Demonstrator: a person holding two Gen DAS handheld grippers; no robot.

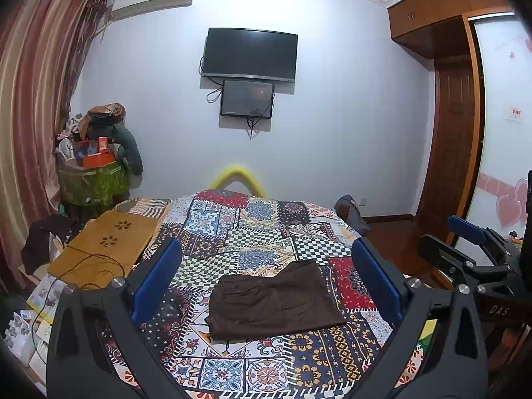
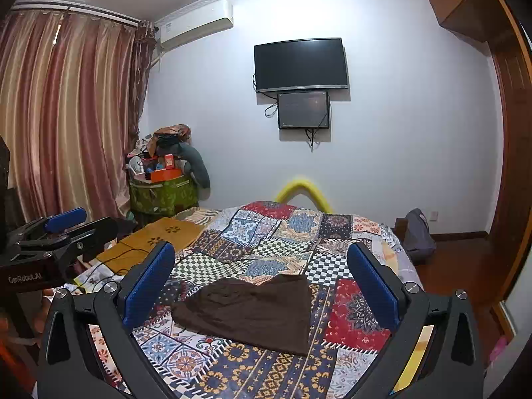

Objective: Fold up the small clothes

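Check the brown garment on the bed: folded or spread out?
Folded. The brown garment lies flat on the bedspread as a compact, roughly rectangular shape with doubled layers at its edges. Neither gripper touches it.

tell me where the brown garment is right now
The brown garment lies folded flat on the patchwork bedspread, low and central in both wrist views, framed between each open gripper's blue fingers and touched by neither.
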